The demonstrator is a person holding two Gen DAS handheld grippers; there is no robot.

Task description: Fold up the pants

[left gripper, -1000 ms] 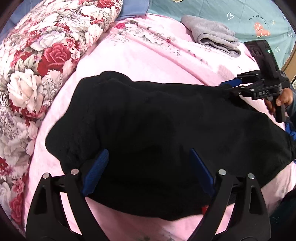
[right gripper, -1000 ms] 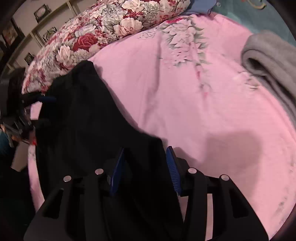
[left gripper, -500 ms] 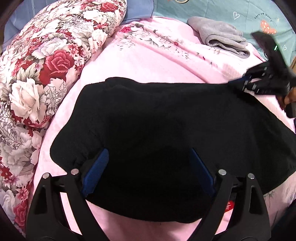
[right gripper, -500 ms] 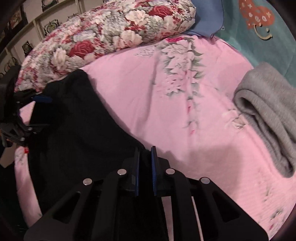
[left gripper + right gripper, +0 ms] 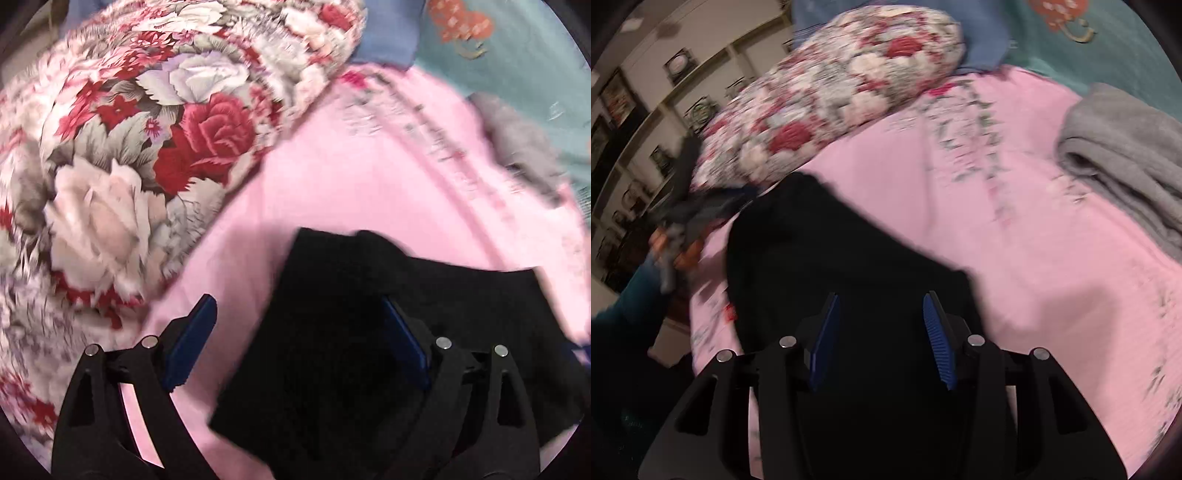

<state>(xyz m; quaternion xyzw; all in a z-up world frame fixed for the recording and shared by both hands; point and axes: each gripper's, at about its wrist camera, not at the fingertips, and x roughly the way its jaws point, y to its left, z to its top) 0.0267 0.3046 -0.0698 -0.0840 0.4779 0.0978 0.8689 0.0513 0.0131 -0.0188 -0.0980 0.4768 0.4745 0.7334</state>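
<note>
The black pants (image 5: 362, 354) lie folded on the pink bed sheet (image 5: 354, 177). My left gripper (image 5: 295, 325) is open; its right pad is over the pants and its left pad over bare sheet. In the right wrist view the pants (image 5: 820, 266) fill the lower middle. My right gripper (image 5: 882, 328) is open just above the black cloth and holds nothing. The left gripper (image 5: 683, 214) shows blurred at the pants' far left end in that view.
A large floral pillow (image 5: 140, 147) lies along the left of the bed. A folded grey garment (image 5: 1126, 155) lies at the far right. A teal blanket (image 5: 517, 55) covers the back. Shelves (image 5: 646, 110) stand beyond the bed.
My right gripper was shut on the pants' edge half a second ago and is now open. My left gripper has swung left, stayed open, and the pants now lie narrower and folded.
</note>
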